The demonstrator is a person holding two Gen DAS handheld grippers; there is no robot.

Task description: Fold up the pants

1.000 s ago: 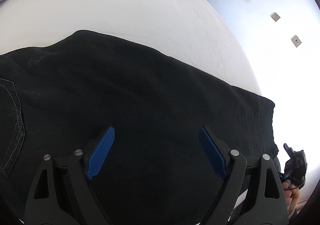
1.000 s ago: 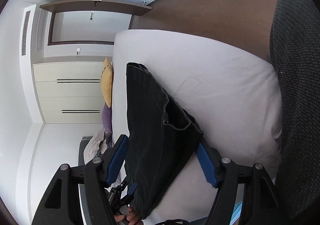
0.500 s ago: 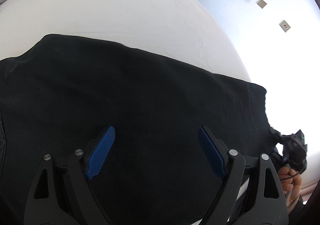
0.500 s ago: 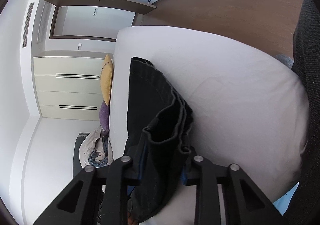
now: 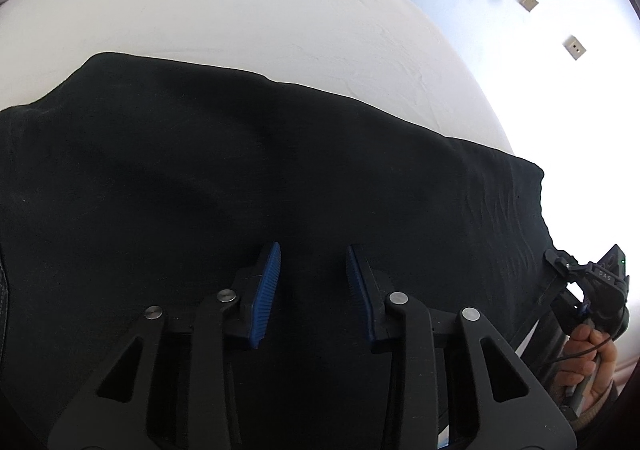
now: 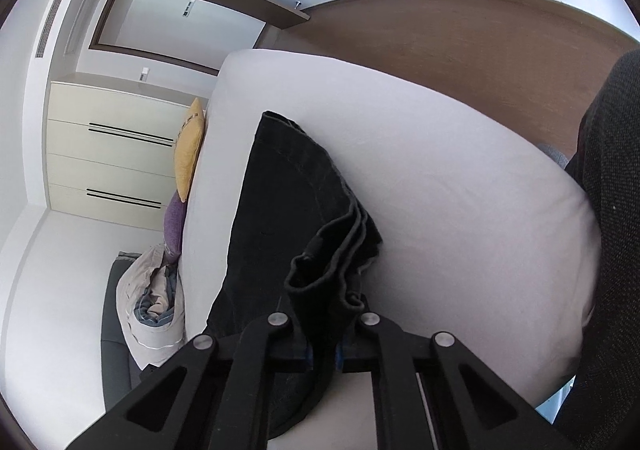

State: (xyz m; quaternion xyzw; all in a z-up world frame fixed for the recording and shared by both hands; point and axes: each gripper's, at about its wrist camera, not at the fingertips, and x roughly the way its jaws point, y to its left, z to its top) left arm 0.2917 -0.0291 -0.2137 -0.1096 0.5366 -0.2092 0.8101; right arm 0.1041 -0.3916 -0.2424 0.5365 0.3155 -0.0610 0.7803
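Note:
Black pants (image 5: 280, 178) lie flat along the near side of a white bed (image 5: 240, 10). My left gripper (image 5: 313, 274) is low over the middle of the pants, its blue-padded jaws partly closed with a gap between them and dark cloth in that gap; contact is unclear. My right gripper (image 6: 323, 354) is shut on the leg hems of the pants (image 6: 332, 262), which bunch up in front of it. The right gripper also shows in the left wrist view (image 5: 588, 290) at the hem end.
A yellow pillow (image 6: 190, 146) and a purple pillow (image 6: 174, 222) stand at the far end of the bed. A heap of clothes (image 6: 150, 302) lies on a dark seat. White drawers (image 6: 108, 158) and a wooden wall panel (image 6: 460, 50) stand behind.
My right gripper has shut on the leg hems and lifted them a little. My left gripper's jaws have narrowed from wide open and moved along the pants.

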